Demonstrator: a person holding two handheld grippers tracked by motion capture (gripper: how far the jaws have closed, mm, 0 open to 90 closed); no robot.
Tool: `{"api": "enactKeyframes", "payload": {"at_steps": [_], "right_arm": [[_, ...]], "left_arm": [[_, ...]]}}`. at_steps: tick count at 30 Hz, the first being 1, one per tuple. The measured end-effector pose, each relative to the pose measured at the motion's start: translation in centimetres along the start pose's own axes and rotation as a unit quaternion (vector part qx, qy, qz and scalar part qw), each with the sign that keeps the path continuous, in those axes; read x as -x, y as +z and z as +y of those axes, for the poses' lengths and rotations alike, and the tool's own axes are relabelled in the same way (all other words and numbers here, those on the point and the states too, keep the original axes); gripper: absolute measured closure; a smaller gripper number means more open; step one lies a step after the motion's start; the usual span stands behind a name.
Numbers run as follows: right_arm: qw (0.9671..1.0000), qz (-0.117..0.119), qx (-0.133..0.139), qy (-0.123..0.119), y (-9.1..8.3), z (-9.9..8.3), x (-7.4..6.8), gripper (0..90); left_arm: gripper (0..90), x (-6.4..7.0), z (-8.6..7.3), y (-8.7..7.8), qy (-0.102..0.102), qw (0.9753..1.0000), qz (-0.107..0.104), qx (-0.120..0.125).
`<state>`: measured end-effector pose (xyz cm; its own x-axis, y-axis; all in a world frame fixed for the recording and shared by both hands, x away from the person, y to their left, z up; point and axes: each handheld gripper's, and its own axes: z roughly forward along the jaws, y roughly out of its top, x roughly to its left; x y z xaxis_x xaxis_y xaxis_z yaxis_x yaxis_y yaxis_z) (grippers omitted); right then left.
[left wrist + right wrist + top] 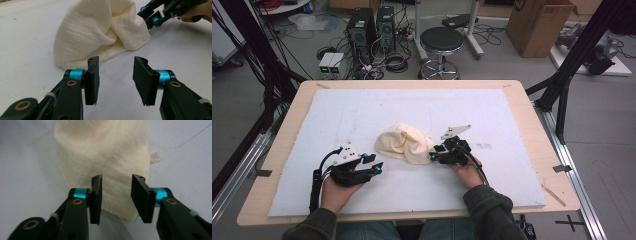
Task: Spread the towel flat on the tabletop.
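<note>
Cloth (pixel 404 142) crumpled in a heap on the counter (pixel 522 107), between the 2 grippers, nothing smoothed or folded yet. Right gripper (pixel 116 195) open, jaws apart around the near corner of the fabric, not yet closed on it. Left gripper (pixel 115 78) open too, empty, just short of the heap, which lies ahead and slightly to its left. Probably at the very start: grasping, lifting and spreading all left to do.

cream cloth (pixel 404 142), white mat (pixel 362 110), black tongs (pixel 116 78)

wooden table (pixel 287 131), white mat (pixel 362 107), cream cloth (pixel 404 142)
</note>
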<state>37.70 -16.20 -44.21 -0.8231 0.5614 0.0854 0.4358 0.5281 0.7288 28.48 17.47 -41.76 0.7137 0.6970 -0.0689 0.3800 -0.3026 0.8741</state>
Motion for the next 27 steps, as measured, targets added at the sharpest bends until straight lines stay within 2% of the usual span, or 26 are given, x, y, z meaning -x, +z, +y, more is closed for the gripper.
{"api": "enactKeyframes", "payload": {"at_steps": [3, 4, 5, 7, 9, 11, 18, 20, 22, 25, 27], "right_arm": [[0.9999, -0.009, 0.002, -0.009, 0.1, 0.0, 0.1, 81.2], [1.0000, 0.004, 0.003, -0.004, 0.1, 0.0, 0.2, 87.1], [0.9999, 0.010, 0.004, 0.001, 0.1, -0.1, 0.4, 88.4], [0.9998, 0.019, 0.003, 0.006, 0.1, -0.1, 0.7, 89.1], [0.9998, 0.015, 0.005, 0.009, -0.4, -0.2, 0.8, 89.4], [0.9996, 0.016, 0.017, 0.016, -1.0, -0.2, 1.1, 89.4], [0.9996, -0.013, 0.015, 0.019, -3.8, -1.2, 2.4, 89.4], [0.9994, -0.026, 0.014, 0.019, -4.6, -1.8, 2.8, 89.4], [0.9990, -0.027, 0.015, 0.033, -5.2, -2.5, 3.2, 89.3], [0.9988, -0.028, 0.023, 0.034, -5.4, -3.0, 3.3, 89.2], [0.9988, -0.031, 0.024, 0.029, -5.3, -2.9, 3.1, 89.1]], "left_arm": [[57.1, 0.0, 0.1, 1.1, -0.009, 0.9999, -0.008, -0.005], [57.6, 0.0, 0.2, 1.3, -0.011, 0.9999, -0.009, -0.007], [57.6, 0.1, 0.2, 1.8, -0.015, 0.9998, -0.011, -0.007], [57.5, 0.2, 0.3, 2.3, -0.021, 0.9996, -0.016, -0.007], [57.6, 0.4, 0.4, 2.8, -0.020, 0.9996, -0.019, -0.010], [57.6, 0.5, 0.5, 3.3, -0.022, 0.9995, -0.022, -0.013], [58.6, 0.8, 0.9, 4.9, -0.023, 0.9987, -0.032, -0.032], [60.0, 1.0, 1.3, 5.7, -0.018, 0.9983, -0.035, -0.044], [61.5, 1.4, 1.8, 6.5, -0.017, 0.9976, -0.045, -0.050], [62.8, 2.0, 2.4, 7.8, -0.003, 0.9970, -0.050, -0.059], [66.0, 2.3, 2.6, 8.6, 0.009, 0.9957, -0.052, -0.075]]}}
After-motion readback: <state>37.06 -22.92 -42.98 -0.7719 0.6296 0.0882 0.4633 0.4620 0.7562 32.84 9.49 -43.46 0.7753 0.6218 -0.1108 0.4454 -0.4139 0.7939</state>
